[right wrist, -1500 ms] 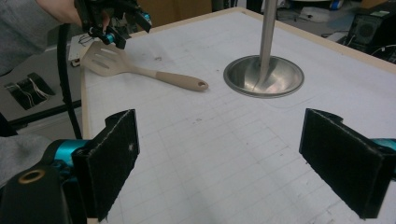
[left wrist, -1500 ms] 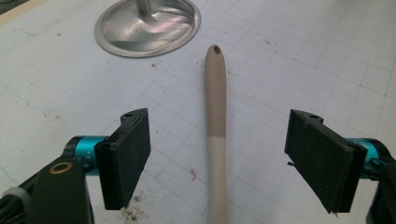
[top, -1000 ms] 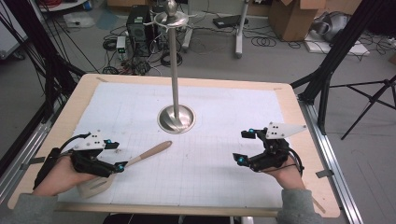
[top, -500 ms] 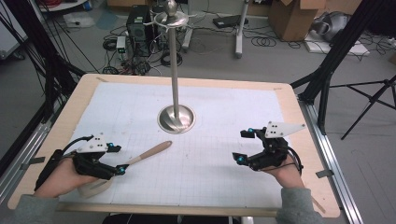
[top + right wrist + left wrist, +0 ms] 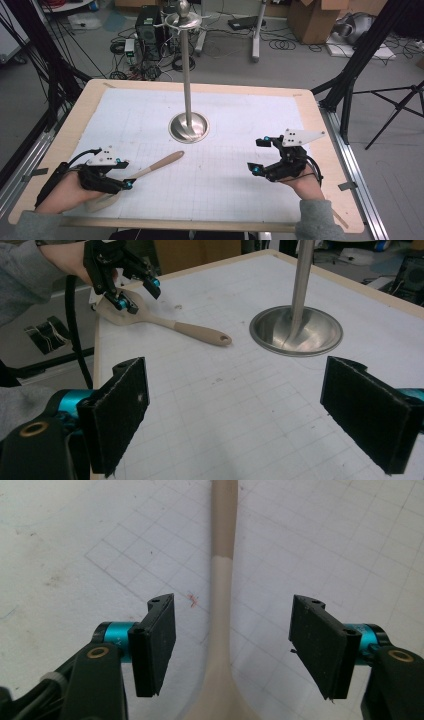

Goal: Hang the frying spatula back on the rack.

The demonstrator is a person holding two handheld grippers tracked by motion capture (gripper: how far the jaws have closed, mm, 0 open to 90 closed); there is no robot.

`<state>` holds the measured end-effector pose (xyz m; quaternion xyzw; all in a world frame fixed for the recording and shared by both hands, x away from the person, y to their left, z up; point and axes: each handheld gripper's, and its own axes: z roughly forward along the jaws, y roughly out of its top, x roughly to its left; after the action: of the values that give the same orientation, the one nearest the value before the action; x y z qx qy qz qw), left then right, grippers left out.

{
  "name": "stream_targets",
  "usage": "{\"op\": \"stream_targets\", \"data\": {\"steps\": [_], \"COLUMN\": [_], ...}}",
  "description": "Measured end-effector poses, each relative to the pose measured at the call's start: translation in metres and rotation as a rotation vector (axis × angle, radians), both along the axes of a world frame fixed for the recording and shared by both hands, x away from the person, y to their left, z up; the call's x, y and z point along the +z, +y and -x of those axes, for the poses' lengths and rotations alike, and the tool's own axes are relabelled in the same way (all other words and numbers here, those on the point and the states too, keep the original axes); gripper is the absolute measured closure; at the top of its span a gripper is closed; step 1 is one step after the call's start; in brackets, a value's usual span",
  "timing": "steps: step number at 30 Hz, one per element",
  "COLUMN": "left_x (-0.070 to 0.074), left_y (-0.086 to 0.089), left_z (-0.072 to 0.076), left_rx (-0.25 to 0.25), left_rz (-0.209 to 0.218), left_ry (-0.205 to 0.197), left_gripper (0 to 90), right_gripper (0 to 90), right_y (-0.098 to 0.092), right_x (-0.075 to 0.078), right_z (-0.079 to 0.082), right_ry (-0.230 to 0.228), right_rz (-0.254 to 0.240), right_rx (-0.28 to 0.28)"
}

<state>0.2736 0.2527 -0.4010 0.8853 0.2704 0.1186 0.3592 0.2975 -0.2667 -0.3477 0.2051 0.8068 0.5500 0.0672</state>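
Room: grey floor [image 5: 310,65] strewn with cables, a black computer tower [image 5: 148,21], cardboard boxes [image 5: 316,19] and black tripod legs [image 5: 380,95]; any labels there are too small to read.

Worktop [image 5: 65,145]: pale wooden edge, covered by a white gridded sheet [image 5: 235,125], lightly smudged. No readable writing on it.

Metal stand [image 5: 188,125]: round dished base near the sheet's centre, upright pole, knob and hooks at top; upper part cut off in the right gripper view.

Wooden spatula [image 5: 155,166]: lying flat on the sheet, near left, handle angled toward the stand, blade partly hidden under the left hand.

Left gripper [image 5: 126,179]: fingers spread apart, straddling the spatula's neck without touching it.

Right gripper [image 5: 261,156]: near right, fingers wide apart, holding nothing, well apart from the spatula.
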Motion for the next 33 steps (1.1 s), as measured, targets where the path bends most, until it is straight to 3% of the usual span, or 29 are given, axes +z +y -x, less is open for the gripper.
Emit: {"op": "stream_targets", "data": {"steps": [10,33], "left_x": [-0.005,-0.011], "left_y": [-0.001,-0.005], "left_z": [-0.001,-0.006], "left_rx": [-0.019,-0.02], "left_rz": [-0.029,-0.098], "left_ry": [0.034,0.056], "left_gripper": [44.2,55.2], "right_gripper": [11.2,11.2], "right_y": [0.001,0.001], "right_x": [0.0,-0.001], "right_z": [0.0,0.002], "right_ry": [0.003,0.01], "right_rz": [0.004,0.013], "right_rx": [0.003,0.008]}}
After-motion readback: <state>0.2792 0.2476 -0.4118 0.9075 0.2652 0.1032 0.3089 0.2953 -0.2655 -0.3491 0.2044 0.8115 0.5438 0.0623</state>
